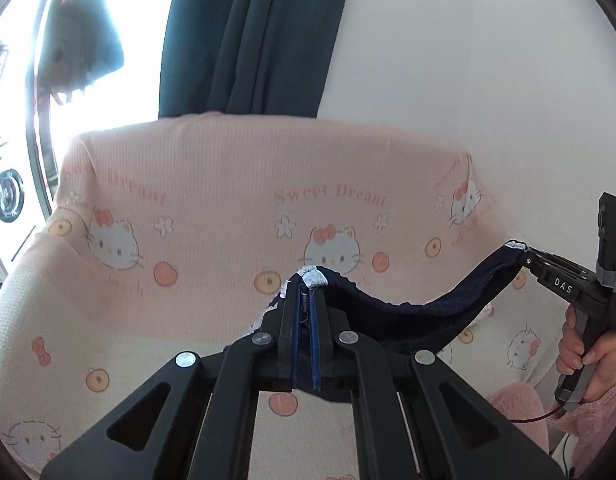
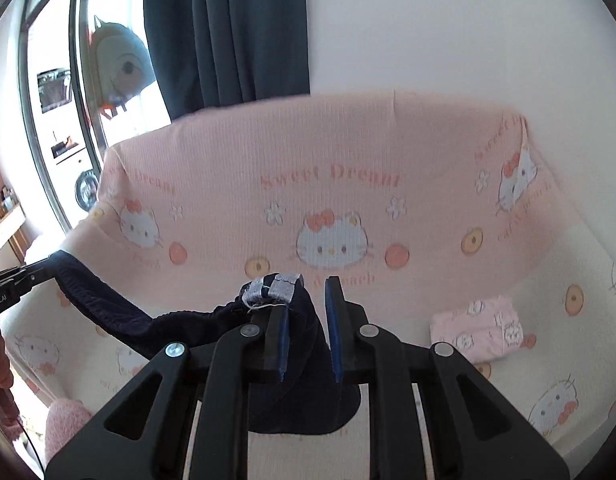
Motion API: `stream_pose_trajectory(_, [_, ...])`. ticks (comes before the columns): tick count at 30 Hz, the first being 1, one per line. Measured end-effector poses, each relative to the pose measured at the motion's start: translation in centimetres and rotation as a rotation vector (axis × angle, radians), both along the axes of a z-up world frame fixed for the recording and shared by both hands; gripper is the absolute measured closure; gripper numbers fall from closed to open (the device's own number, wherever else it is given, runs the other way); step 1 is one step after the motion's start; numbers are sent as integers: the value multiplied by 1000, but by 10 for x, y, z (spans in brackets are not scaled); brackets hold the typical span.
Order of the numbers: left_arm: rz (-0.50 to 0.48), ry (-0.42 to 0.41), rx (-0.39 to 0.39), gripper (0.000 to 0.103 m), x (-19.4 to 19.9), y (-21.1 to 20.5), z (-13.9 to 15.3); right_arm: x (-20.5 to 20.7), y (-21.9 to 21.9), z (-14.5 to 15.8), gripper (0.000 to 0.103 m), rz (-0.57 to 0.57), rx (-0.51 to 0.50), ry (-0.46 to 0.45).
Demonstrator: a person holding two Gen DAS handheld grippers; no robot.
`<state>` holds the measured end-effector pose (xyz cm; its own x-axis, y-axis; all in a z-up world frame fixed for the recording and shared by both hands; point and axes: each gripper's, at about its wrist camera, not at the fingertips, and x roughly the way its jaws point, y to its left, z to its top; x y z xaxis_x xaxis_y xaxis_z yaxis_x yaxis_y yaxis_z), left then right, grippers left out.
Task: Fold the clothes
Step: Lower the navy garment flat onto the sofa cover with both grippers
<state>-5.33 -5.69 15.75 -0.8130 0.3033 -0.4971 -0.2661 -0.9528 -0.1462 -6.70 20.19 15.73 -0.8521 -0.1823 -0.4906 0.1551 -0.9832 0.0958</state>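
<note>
A dark garment (image 1: 407, 312) is being pinched at one corner by the closed left gripper (image 1: 306, 292). Its other corner is being clamped by the right gripper (image 2: 308, 300), jaws narrowly apart around bunched cloth. The garment is sagging between them above a pink-covered sofa (image 2: 347, 200), where a folded pink cloth (image 2: 477, 330) is lying.

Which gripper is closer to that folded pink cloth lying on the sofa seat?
The right. The right gripper has the folded pink cloth just to its right on the seat. The left gripper is far off, at the garment's other end.
</note>
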Motion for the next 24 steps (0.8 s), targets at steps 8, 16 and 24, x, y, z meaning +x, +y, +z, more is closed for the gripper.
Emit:
stream_pose_trajectory(8, [1,-394,-38,99,-12,6,-157,28,10,-120,87,-71,-40,-265])
stream_pose_trajectory(16, [6,-832,-128,97,-27,27,-342,8,24,-325,87,-111,-1,-807])
stream_pose_trajectory(24, [-65,-682,48,68,-6,0,-285,25,21,-282,75,24,84,-686])
